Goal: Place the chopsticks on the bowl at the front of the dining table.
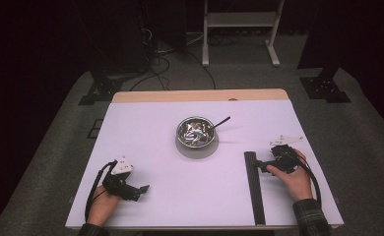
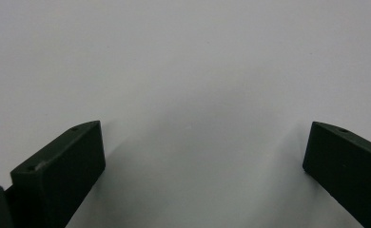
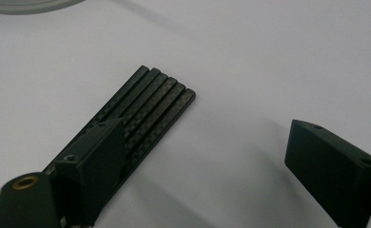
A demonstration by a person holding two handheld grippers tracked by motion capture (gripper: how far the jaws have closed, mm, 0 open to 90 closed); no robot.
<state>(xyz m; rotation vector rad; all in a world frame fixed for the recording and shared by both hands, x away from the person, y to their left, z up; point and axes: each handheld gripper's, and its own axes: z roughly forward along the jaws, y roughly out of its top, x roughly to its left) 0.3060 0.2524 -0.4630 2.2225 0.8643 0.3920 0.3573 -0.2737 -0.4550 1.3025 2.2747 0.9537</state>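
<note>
A long, flat black strip with ridges along it (image 1: pixel 254 187) is seen lying on the white counter (image 1: pixel 155 147), near the right front edge. It is laid pointing away from the person. In the right claw view the same strip (image 3: pixel 150 107) is seen as five thin bars side by side, with a woven look.

The right claw (image 1: pixel 260 165) is held just beside the strip, at its far end. Its jaws are spread wide apart and nothing is held between them. In the right claw view the right claw (image 3: pixel 205 161) is seen with one jaw over the strip and the other jaw over the bare counter.

The left claw (image 1: pixel 142 189) is held low over the counter near the left front corner, well apart from the strip. In the left claw view the left claw (image 2: pixel 205 156) is seen with its jaws wide apart, and bare white counter is seen between them.

A shiny round metal bowl (image 1: pixel 196 132) is seen in the middle of the counter, with a thin dark handle (image 1: pixel 220 122) sticking out over its rim.
</note>
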